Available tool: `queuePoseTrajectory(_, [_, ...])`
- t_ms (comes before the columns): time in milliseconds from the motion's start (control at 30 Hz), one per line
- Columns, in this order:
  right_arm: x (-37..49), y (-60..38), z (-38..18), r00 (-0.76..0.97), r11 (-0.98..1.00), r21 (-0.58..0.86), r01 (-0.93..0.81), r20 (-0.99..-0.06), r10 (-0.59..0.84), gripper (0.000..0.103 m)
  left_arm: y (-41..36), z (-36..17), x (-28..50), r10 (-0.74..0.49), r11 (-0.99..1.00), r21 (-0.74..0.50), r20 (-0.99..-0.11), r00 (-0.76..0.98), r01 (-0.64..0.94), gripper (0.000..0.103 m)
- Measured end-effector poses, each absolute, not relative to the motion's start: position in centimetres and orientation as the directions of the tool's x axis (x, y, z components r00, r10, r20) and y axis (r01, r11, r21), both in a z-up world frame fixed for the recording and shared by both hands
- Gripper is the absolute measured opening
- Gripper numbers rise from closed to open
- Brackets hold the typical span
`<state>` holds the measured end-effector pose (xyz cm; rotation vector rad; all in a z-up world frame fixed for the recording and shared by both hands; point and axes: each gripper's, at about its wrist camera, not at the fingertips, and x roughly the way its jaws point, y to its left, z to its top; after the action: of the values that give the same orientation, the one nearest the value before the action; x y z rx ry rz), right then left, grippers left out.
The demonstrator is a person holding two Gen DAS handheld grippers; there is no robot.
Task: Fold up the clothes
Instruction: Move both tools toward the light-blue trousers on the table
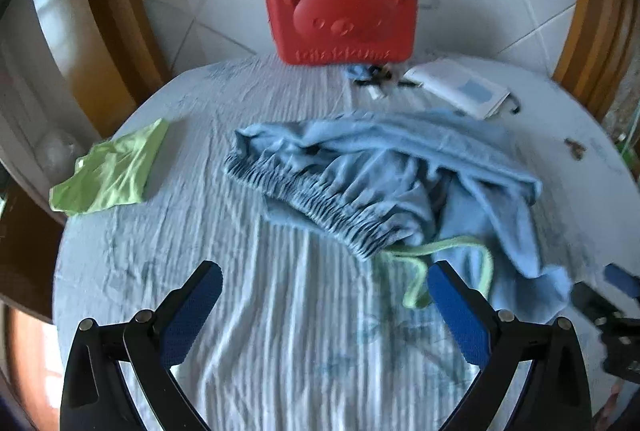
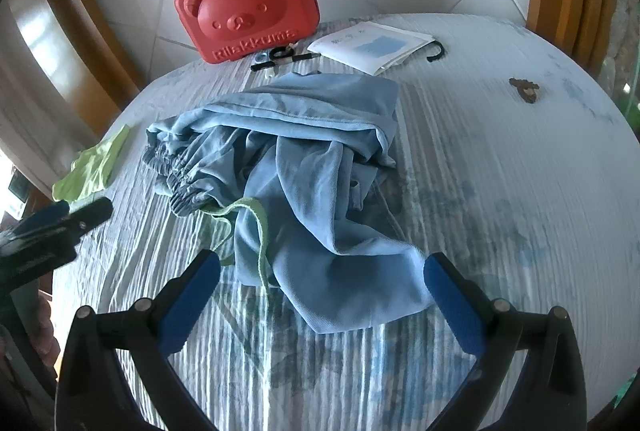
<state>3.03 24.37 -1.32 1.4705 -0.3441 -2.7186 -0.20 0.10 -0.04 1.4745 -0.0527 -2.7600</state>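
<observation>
We held the left gripper (image 1: pixel 326 287) and right gripper (image 2: pixel 322 277) above the table (image 2: pixel 520 159), both with jaws fully apart and empty. The blue trousers (image 2: pixel 320 167) lay crumpled mid-table, elastic waistband (image 1: pixel 320 199) toward the left, a green drawstring (image 1: pixel 420 271) trailing beside the left gripper. In our judgement, the garment needed spreading flat first: each gripper should take one waistband corner, avoiding the drawstring, then pull outward evenly.
</observation>
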Motion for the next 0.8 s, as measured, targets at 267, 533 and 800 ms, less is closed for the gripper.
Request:
queuePoseTrajectory(267, [3.3, 24.6, -0.9, -0.575, -0.975, 0.212, -0.064, -0.807, -0.137, 0.103, -0.4, -1.3, 1.6, 0.065, -0.997, -0.028, -0.799, -0.598, -0.071, 0.103])
queuePoseTrajectory(533, [2.8, 24.2, -1.1, -0.551, -0.982, 0.185, -0.049, -0.825, -0.128, 0.103, -2.2, -1.9, 0.2, 0.161, -0.985, -0.170, -0.867, -0.472, -0.024, 0.103])
queuePoseTrajectory(800, [2.6, 24.3, -1.2, -0.539, -0.983, 0.173, -0.058, -0.834, -0.115, 0.103, -1.8, -2.5, -0.9, 0.053, -0.998, -0.062, -0.892, -0.449, 0.006, 0.103])
